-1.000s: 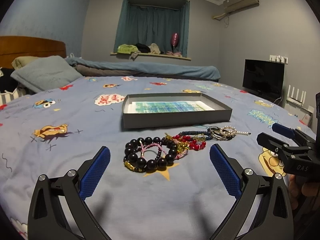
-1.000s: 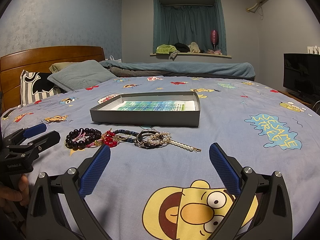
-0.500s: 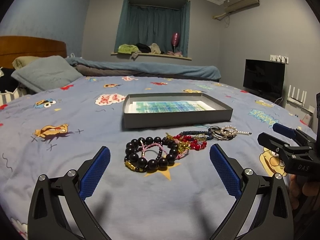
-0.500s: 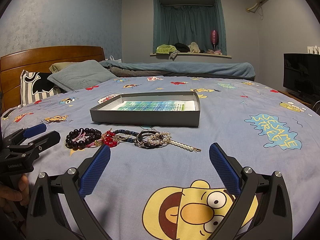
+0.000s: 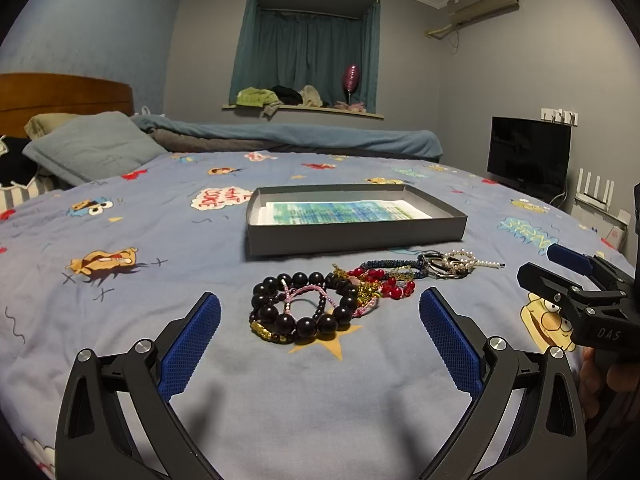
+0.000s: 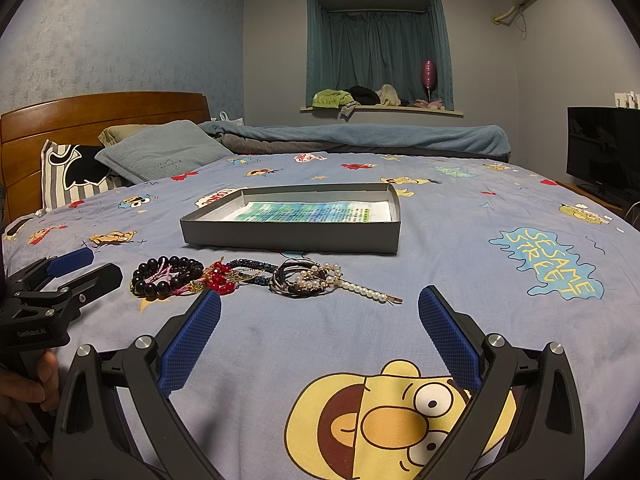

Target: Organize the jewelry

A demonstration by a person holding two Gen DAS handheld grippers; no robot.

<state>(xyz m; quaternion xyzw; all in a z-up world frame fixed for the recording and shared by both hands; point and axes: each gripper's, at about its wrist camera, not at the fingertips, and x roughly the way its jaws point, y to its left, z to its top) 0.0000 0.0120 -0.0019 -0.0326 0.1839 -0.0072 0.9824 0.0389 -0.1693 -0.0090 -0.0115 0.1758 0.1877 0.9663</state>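
A heap of jewelry lies on the bedspread in front of a shallow grey box (image 5: 356, 236) (image 6: 288, 238) lined with printed paper. It holds a black bead bracelet (image 5: 304, 306) (image 6: 160, 276), red beads (image 5: 394, 286) (image 6: 218, 278), a dark blue beaded band (image 6: 252, 266), grey rings and a pearl hair clip (image 5: 472, 260) (image 6: 360, 290). My left gripper (image 5: 320, 328) is open just short of the black beads, nothing between its fingers. My right gripper (image 6: 320, 328) is open near the pearl clip, also holding nothing. Each gripper shows at the edge of the other's view.
The blue cartoon bedspread (image 6: 480, 280) spreads around the box. Pillows (image 6: 160, 152) and a wooden headboard (image 6: 100, 112) lie far left, a rolled blanket (image 6: 360, 136) at the back. A television (image 5: 528, 152) stands to the right. A hand (image 6: 24, 384) holds the left gripper's handle.
The left wrist view has shifted very slightly, with the jewelry a touch lower in frame. The right gripper and all the jewelry stay where they were.
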